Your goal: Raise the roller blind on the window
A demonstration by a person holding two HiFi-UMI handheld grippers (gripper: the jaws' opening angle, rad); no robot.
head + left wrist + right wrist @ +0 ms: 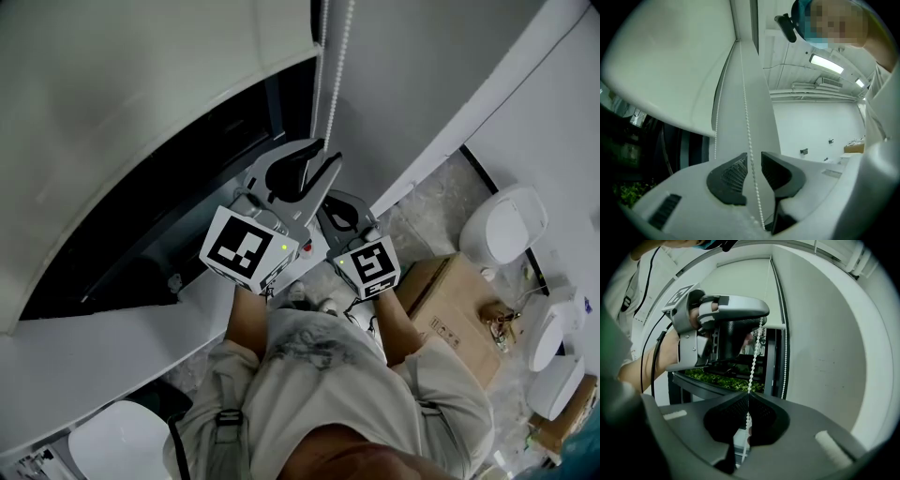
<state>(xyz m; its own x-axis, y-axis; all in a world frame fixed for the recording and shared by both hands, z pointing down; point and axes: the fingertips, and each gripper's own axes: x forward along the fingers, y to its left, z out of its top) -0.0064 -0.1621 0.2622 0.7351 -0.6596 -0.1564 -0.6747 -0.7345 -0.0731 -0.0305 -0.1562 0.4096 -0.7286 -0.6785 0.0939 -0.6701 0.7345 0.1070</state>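
White walls frame a dark window (131, 253), the roller blind (122, 84) partly down over it; the bead chain (336, 66) hangs just right of the blind; the left claw (753, 161) stands open, the chain running unpinched between its pads; nearer the person, the right claw (748, 397) is clamped on the chain.

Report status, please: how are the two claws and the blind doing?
Right gripper shut on bead chain. Left gripper open, chain loose between its jaws. Roller blind partly down. Nothing blocking.
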